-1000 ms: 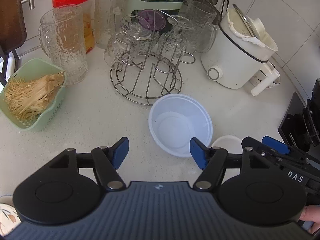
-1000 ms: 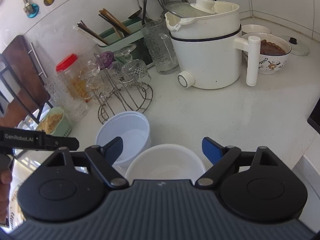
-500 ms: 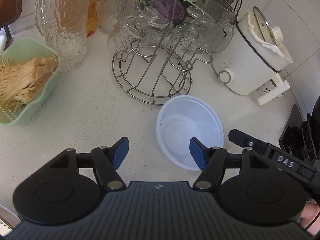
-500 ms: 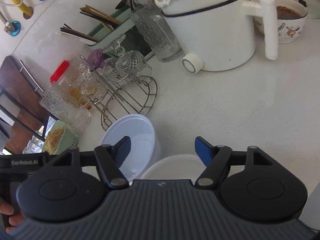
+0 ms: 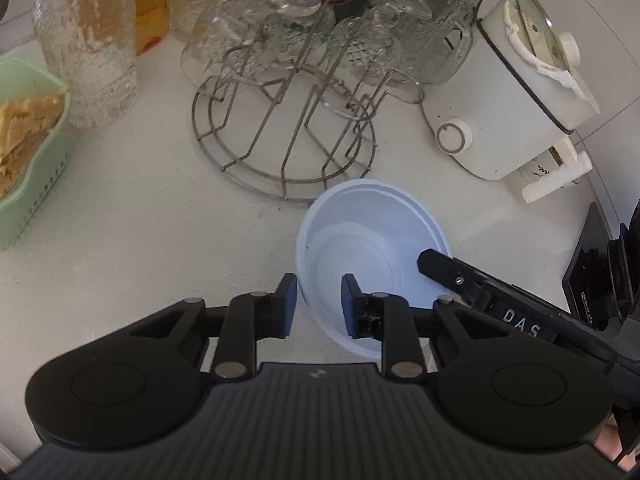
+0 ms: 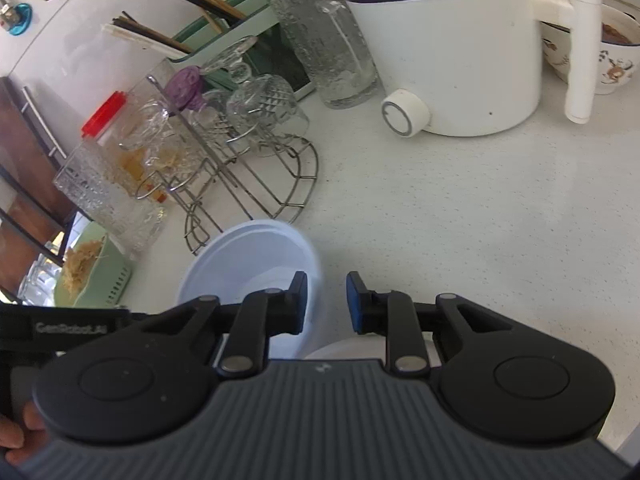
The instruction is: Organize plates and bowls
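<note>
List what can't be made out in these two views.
1. Left wrist view: the left hand-held gripper, jaws just closing, straddles the blue bowl wall; whether they press it is unclear.
2. Right wrist view: the right hand-held gripper, jaws also just closing, covers most of the white bowl; whether its rim sits between them is hidden.
3. Right wrist view: the patterned bowl is cut by the edge and the cooker handle.

Angled down with the left gripper (image 5: 317,298), jaws just closing astride a bowl (image 5: 372,236) rim, gap remaining. Likewise with the right gripper (image 6: 326,294), jaws just narrowed, clamping nothing visibly.
</note>
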`<state>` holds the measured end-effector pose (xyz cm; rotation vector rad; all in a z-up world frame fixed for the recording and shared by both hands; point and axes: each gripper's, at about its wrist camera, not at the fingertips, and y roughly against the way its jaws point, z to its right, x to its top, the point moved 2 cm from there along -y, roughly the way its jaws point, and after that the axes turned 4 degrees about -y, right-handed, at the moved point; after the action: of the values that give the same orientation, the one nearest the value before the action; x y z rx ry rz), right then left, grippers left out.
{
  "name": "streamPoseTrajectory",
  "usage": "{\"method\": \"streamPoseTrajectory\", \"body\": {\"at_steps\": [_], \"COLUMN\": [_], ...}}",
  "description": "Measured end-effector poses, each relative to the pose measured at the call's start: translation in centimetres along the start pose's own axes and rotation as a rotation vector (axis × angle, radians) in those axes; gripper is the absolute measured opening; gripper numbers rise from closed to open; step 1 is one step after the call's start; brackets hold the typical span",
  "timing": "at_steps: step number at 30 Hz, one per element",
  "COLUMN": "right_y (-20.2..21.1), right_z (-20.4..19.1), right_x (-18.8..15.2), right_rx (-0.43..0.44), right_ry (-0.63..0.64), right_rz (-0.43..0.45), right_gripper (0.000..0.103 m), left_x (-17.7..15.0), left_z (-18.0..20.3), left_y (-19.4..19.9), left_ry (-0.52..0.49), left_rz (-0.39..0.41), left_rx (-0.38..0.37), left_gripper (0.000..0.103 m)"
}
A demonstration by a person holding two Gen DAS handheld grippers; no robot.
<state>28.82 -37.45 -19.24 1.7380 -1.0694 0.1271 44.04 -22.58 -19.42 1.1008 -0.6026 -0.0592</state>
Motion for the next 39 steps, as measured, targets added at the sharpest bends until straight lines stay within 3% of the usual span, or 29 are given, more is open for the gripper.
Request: {"method": "streamPoseTrajectory", "body": {"at_steps": [11, 28, 39], "right_y": [-0.1, 5.4, 7.5], "right_z": [-0.7, -4.7, -5.6], "right_x": [0.4, 1.1, 0.1], "right_rx": [0.058, 0.175, 0.215], "right_ry": [0.013, 0.072, 0.056], "right_rz": [0.000, 0.024, -0.014], "right_gripper": [0.024, 0.025, 0.025], "left_x": [0.2, -1.3, -3.6], "left_z": [0.1, 0.2, 0.6], "left_y": [1.4, 10.1, 13.6], "left_ry": [0.020, 0.123, 0.146], "left_rz": [0.032, 0.123, 0.103], "left_rx": [0.043, 0.069, 0.066], "left_gripper": [0.027, 0.027, 0.028]}}
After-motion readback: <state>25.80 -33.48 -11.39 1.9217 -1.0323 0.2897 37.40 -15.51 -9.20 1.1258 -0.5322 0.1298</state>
